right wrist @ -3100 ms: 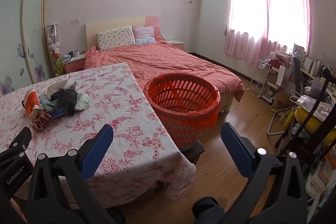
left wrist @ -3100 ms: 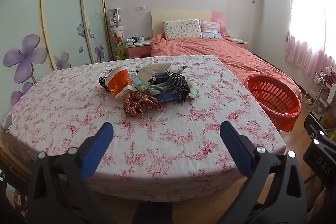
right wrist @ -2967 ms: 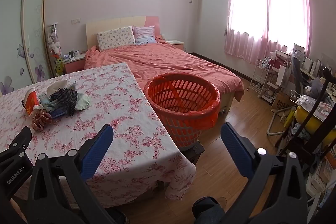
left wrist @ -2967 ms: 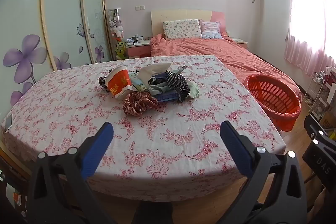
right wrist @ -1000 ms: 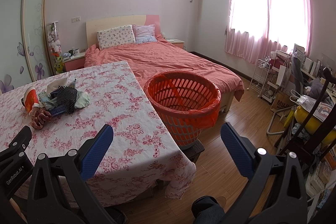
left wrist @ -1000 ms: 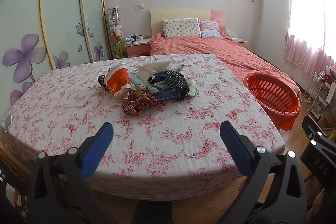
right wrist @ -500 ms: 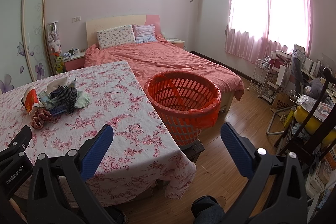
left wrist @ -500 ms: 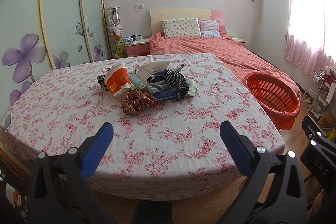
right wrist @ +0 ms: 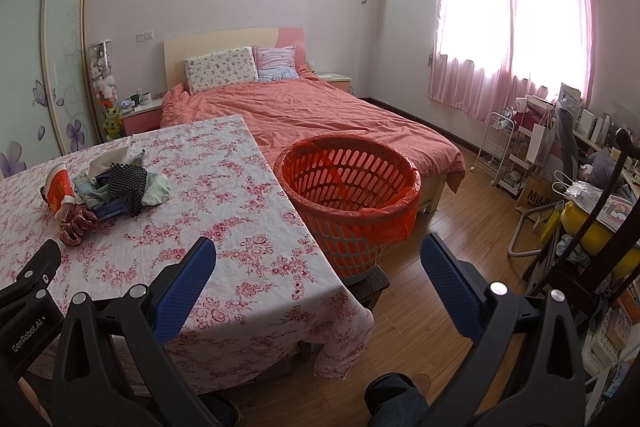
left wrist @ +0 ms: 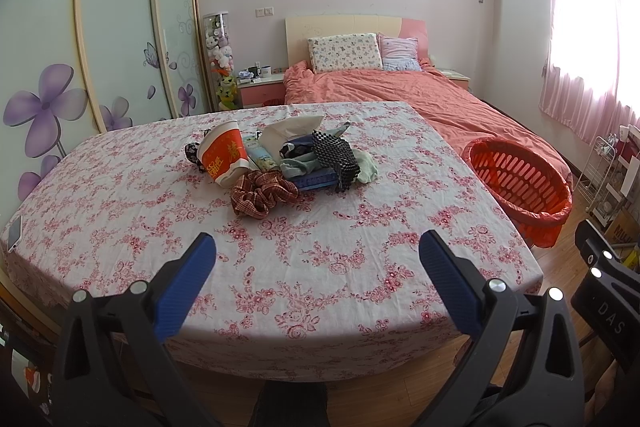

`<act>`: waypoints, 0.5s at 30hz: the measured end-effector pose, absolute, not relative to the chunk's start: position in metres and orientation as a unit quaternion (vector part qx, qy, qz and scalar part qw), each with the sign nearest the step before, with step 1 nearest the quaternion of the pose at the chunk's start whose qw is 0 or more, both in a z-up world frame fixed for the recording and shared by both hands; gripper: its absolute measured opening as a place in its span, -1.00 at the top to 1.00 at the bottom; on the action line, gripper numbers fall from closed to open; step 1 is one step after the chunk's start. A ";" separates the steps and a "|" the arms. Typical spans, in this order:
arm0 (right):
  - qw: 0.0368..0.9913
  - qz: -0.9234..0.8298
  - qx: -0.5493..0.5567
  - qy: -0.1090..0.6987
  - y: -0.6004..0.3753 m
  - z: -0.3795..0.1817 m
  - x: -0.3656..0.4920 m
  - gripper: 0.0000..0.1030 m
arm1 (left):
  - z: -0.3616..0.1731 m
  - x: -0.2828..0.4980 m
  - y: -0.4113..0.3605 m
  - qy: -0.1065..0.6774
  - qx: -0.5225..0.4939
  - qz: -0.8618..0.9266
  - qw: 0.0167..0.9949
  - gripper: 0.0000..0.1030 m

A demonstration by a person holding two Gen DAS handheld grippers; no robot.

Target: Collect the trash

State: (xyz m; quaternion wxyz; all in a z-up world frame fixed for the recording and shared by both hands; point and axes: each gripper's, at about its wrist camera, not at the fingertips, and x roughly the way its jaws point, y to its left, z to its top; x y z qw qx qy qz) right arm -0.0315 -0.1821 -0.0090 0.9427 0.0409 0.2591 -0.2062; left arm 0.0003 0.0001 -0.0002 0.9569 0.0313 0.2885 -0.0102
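Observation:
A pile of trash lies mid-table: a red paper cup (left wrist: 223, 155) on its side, a checked scrunchie (left wrist: 260, 194), a black mesh piece (left wrist: 335, 155), a tissue pack (left wrist: 292, 127) and a pale green cloth (left wrist: 366, 167). The pile also shows in the right wrist view (right wrist: 108, 187). An orange basket (right wrist: 348, 195) with a red liner stands on a stool right of the table; it also shows in the left wrist view (left wrist: 518, 187). My left gripper (left wrist: 316, 259) is open and empty over the table's near edge. My right gripper (right wrist: 318, 259) is open and empty, near the table's right corner.
The table (left wrist: 120, 227) wears a floral cloth; a phone (left wrist: 14, 233) lies at its left edge. A bed (right wrist: 320, 115) stands behind. A wardrobe (left wrist: 120, 27) lines the left wall. Shelves and clutter (right wrist: 560, 167) fill the right side. Wooden floor (right wrist: 440, 307) lies around the basket.
Both views have shifted very slightly; the grippers stay open and nothing on the table has moved.

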 end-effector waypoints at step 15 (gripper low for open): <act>0.942 -0.194 0.037 0.273 -0.181 -0.015 -0.018 -0.96 | -0.003 0.008 0.004 0.292 0.027 -0.006 0.956 -0.93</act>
